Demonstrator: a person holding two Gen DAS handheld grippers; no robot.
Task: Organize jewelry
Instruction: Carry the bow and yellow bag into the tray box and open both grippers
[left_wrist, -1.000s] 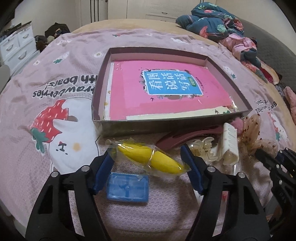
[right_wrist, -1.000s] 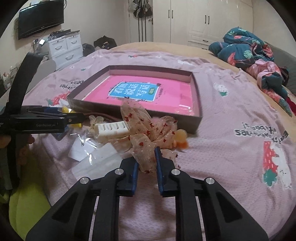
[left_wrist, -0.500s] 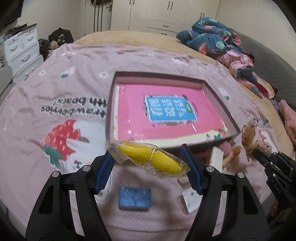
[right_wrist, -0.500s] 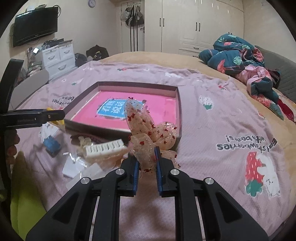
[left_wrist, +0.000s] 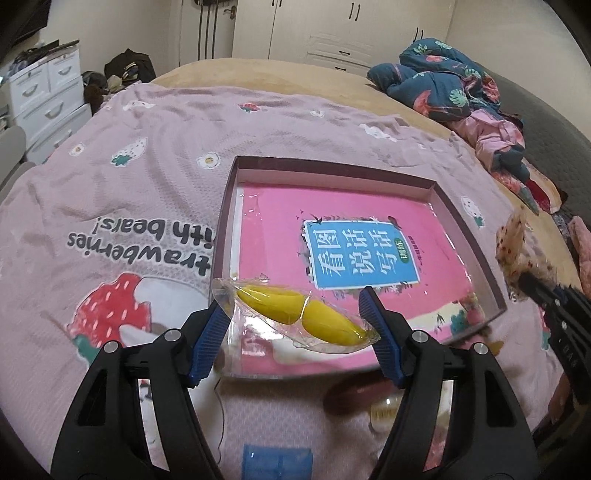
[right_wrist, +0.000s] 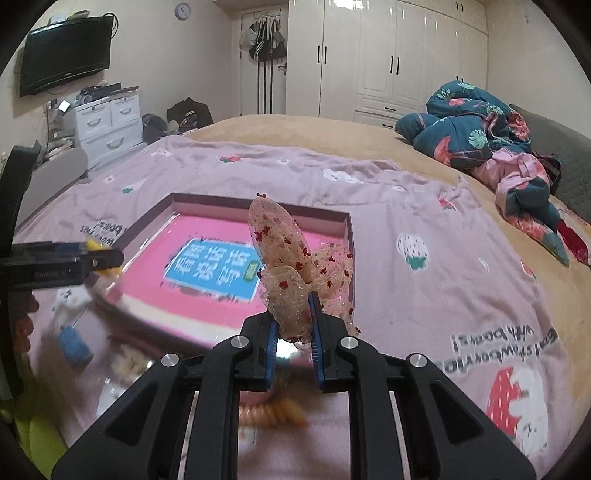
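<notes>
Jewelry's mid-carry: left claw (left_wrist: 295, 317) pinches a bagged yellow plastic clip (left_wrist: 301, 314), right claw (right_wrist: 293, 319) a sheer red-dotted bow (right_wrist: 291, 266). Next, probably drop both into the shallow brown box (left_wrist: 469, 236).

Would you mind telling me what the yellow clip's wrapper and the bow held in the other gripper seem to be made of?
The wrapper looks like thin clear plastic film: glossy, crinkled, with the yellow clip showing through. The clip itself seems smooth, opaque plastic. The bow looks like sheer beige mesh or organza, see-through, glittery and dotted with small red shapes; the exact fabric is uncertain.
</notes>
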